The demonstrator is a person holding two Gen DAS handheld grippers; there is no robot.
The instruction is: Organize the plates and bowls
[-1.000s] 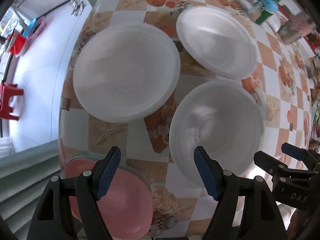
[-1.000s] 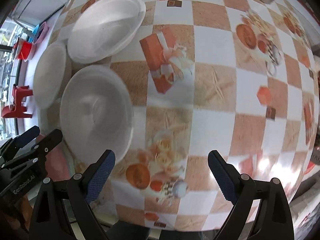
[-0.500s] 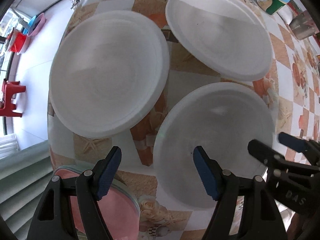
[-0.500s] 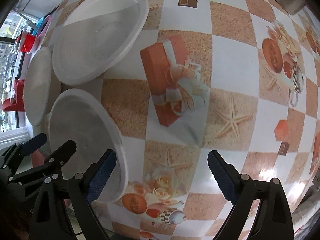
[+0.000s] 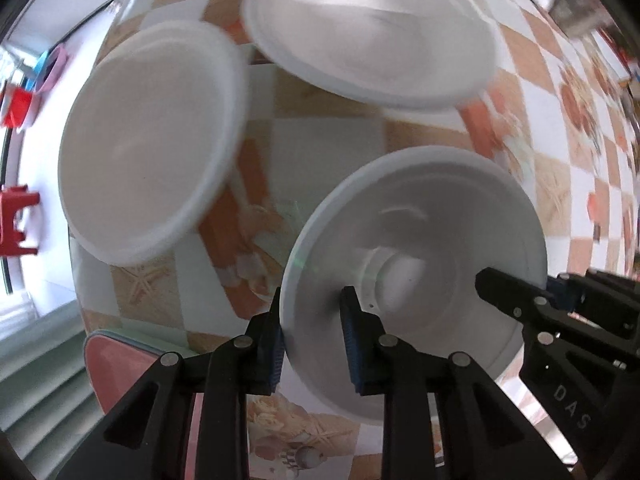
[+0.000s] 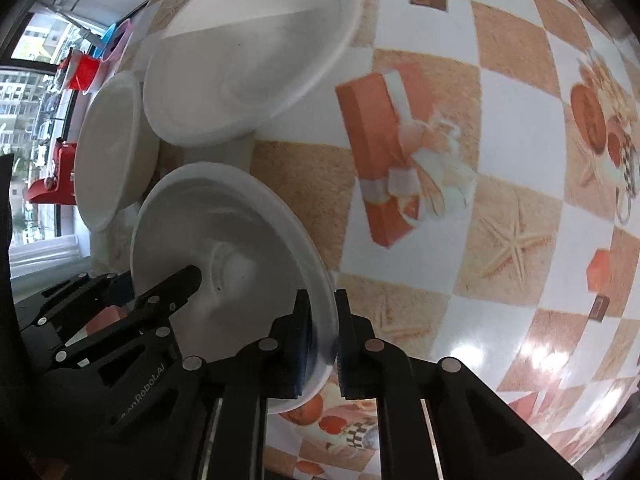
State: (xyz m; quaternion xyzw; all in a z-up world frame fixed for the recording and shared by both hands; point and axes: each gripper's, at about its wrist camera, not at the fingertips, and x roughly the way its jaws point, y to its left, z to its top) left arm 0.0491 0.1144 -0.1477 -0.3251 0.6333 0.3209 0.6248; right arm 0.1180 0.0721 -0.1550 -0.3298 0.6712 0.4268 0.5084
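Three white foam dishes sit on a checked tablecloth. The nearest white bowl (image 5: 416,264) (image 6: 232,256) is gripped by both grippers on opposite rims. My left gripper (image 5: 312,336) is shut on its left rim. My right gripper (image 6: 322,344) is shut on its right rim and shows at the right of the left wrist view (image 5: 560,304). A second white dish (image 5: 148,140) (image 6: 108,144) lies to the far left. A third white dish (image 5: 368,36) (image 6: 248,60) lies behind.
A pink plate (image 5: 120,364) lies at the table's near left corner. The tablecloth (image 6: 480,160) stretches bare to the right. Cups and tins (image 5: 568,4) stand at the far right. The table edge drops to the floor at the left, with red stools (image 5: 16,220).
Both grippers have moved in and closed on opposite rims of the nearest white bowl; they were open before. The bowl now looks tilted and slightly lifted.
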